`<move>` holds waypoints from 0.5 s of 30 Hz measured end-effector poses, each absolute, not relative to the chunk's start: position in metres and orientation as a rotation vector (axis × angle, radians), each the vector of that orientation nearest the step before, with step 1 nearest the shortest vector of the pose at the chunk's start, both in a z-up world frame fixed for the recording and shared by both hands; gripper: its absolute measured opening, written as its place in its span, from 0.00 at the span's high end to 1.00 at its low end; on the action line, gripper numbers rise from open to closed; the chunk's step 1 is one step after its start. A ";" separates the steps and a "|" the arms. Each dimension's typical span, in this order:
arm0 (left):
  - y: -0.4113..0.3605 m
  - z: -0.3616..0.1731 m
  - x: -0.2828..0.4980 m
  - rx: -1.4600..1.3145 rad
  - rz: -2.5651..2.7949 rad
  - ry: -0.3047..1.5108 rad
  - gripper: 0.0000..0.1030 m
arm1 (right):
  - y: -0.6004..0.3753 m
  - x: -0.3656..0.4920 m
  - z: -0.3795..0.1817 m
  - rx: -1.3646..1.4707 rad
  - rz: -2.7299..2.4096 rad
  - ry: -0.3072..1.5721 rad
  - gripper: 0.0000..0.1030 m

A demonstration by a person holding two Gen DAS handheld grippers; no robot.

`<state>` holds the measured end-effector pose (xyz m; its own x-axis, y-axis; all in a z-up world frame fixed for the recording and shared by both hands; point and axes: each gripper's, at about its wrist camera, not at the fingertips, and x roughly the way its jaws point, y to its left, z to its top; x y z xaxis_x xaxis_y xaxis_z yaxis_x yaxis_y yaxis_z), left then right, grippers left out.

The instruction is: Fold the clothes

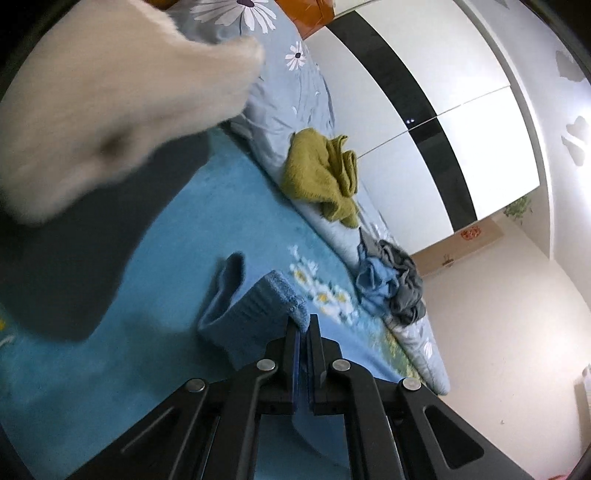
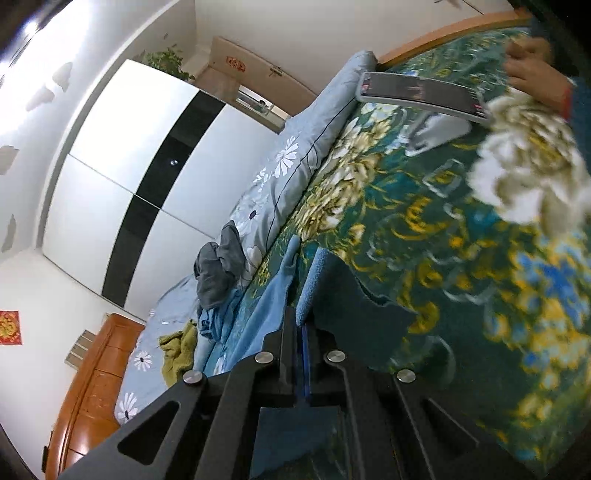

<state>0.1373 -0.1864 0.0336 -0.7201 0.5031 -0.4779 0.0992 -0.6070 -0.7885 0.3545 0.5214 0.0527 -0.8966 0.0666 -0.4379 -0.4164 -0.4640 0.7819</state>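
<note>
Both our grippers, left gripper [image 1: 303, 325] and right gripper [image 2: 300, 325], pinch edges of the blue garment [image 1: 255, 314] above the bed blanket [image 2: 443, 229], probably keeping it taut for folding.

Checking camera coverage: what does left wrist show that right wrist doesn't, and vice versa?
Left wrist only: a blurred cream fuzzy garment filling the upper left, and an orange object at the top edge.

Right wrist only: a phone on the floral blanket, a person's hand, and the wooden headboard.

Both: each gripper (left, right) shut on blue knit fabric, the olive green garment, the grey and blue clothes pile, and the wardrobe.
</note>
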 end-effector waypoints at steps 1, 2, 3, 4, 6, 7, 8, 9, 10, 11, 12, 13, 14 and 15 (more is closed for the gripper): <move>-0.185 0.034 0.128 -1.029 2.402 -1.251 0.96 | 0.525 0.345 0.055 -0.515 2.410 1.431 0.98; -0.183 0.032 0.120 -1.036 2.400 -1.259 0.96 | 0.530 0.332 0.060 -0.526 2.405 1.422 0.98; -0.181 0.030 0.112 -1.044 2.398 -1.267 0.96 | 0.534 0.317 0.065 -0.537 2.404 1.408 0.98; -0.179 0.028 0.104 -1.055 2.404 -1.267 0.96 | 0.537 0.302 0.066 -0.554 2.402 1.393 0.98; -0.174 0.023 0.087 -1.077 2.414 -1.265 0.96 | 0.541 0.271 0.063 -0.605 2.393 1.371 0.98; -0.171 0.020 0.079 -1.088 2.419 -1.264 0.96 | 0.543 0.256 0.061 -0.631 2.388 1.360 0.98; -0.169 0.018 0.070 -1.099 2.424 -1.263 0.96 | 0.544 0.240 0.060 -0.656 2.383 1.348 0.98; -0.166 0.015 0.062 -1.110 2.430 -1.263 0.96 | 0.546 0.225 0.058 -0.681 2.378 1.337 0.98; -0.165 0.012 0.054 -1.122 2.438 -1.266 0.96 | 0.548 0.209 0.056 -0.707 2.373 1.325 0.98; -0.164 0.009 0.047 -1.134 2.446 -1.269 0.96 | 0.550 0.194 0.055 -0.732 2.367 1.314 0.98; -0.164 0.005 0.040 -1.140 2.450 -1.272 0.96 | 0.552 0.178 0.053 -0.757 2.361 1.302 0.98; -0.165 0.001 0.033 -1.157 2.472 -1.274 0.96 | 0.554 0.163 0.051 -0.781 2.355 1.290 0.98; -0.165 -0.002 0.029 -1.169 2.483 -1.273 0.96 | 0.556 0.147 0.050 -0.806 2.349 1.278 0.98; -0.165 -0.006 0.024 -1.186 2.492 -1.265 0.96 | 0.558 0.132 0.048 -0.831 2.343 1.266 0.98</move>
<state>0.0236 -0.1648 -0.0063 -0.6901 0.4113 -0.5955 0.2381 -0.6479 -0.7235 0.1315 0.5577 0.0482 -0.7667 0.0276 -0.6414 -0.5517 -0.5393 0.6362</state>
